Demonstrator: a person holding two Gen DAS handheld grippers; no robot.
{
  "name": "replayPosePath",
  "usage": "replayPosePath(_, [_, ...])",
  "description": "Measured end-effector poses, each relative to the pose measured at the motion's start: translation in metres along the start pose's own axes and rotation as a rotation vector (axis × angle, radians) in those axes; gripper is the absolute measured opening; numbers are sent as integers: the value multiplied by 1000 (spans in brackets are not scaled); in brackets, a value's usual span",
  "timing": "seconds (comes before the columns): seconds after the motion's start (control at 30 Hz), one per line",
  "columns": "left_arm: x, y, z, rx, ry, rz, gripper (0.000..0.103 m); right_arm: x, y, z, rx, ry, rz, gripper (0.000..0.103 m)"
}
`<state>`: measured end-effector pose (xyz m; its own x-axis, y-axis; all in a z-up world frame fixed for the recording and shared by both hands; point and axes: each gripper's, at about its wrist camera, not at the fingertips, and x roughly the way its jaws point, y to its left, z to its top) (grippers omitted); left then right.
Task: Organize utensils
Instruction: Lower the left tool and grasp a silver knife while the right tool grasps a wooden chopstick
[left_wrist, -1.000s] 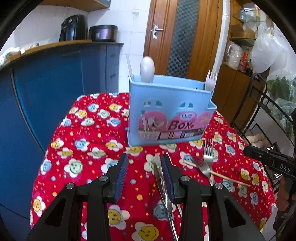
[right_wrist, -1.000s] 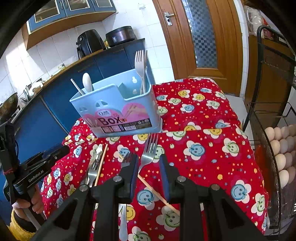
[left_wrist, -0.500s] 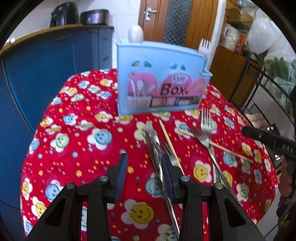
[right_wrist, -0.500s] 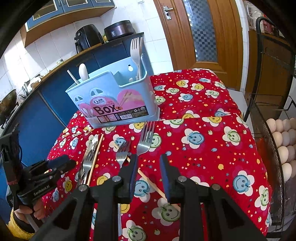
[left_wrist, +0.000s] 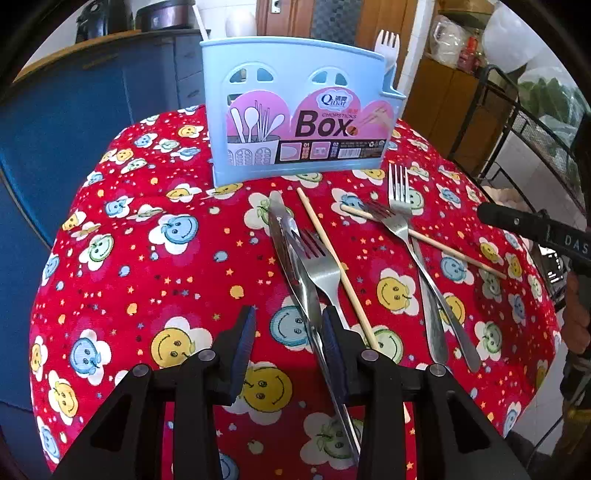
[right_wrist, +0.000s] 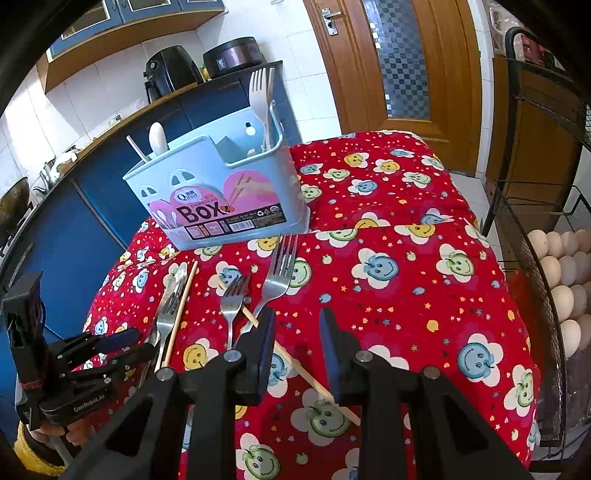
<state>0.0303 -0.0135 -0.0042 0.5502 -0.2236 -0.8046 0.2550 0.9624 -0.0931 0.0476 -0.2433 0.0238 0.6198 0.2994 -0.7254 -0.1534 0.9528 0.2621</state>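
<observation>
- Left tongs (left_wrist: 290, 347): open, empty, knife (left_wrist: 291, 258) against right jaw.
- Right tongs (right_wrist: 297, 345): open, empty, above chopstick (right_wrist: 295, 363).
- Step: picking up knife; next, centre, close, carry to box (left_wrist: 299, 110) ahead.

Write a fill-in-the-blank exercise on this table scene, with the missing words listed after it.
1. The blue utensil box stands on a tablecloth whose ground colour is ____.
2. Sticking up from the box's end compartment is a white plastic ____.
3. Loose on the cloth lie one knife, two wooden chopsticks and ____ metal forks.
4. The basket beside the table holds ____.

Missing words: red; fork; three; eggs
</observation>
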Motion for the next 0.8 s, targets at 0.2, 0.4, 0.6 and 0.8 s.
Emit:
replayPosePath(0.2, [7, -3, 1, 19, 16, 12, 38, 1, 2, -1, -6, 6, 1, 27])
replayPosePath(0.4, [21, -1, 16, 29, 20, 20, 38, 4, 4, -2, -22, 22, -7, 27])
replayPosePath(0.6, [31, 4, 30, 25, 17, 26, 38, 14, 6, -4, -44, 61, -12, 27])
replayPosePath(0.8, [39, 10, 40, 2, 9, 10, 37, 28, 15, -8, -93, 114, -12, 28])
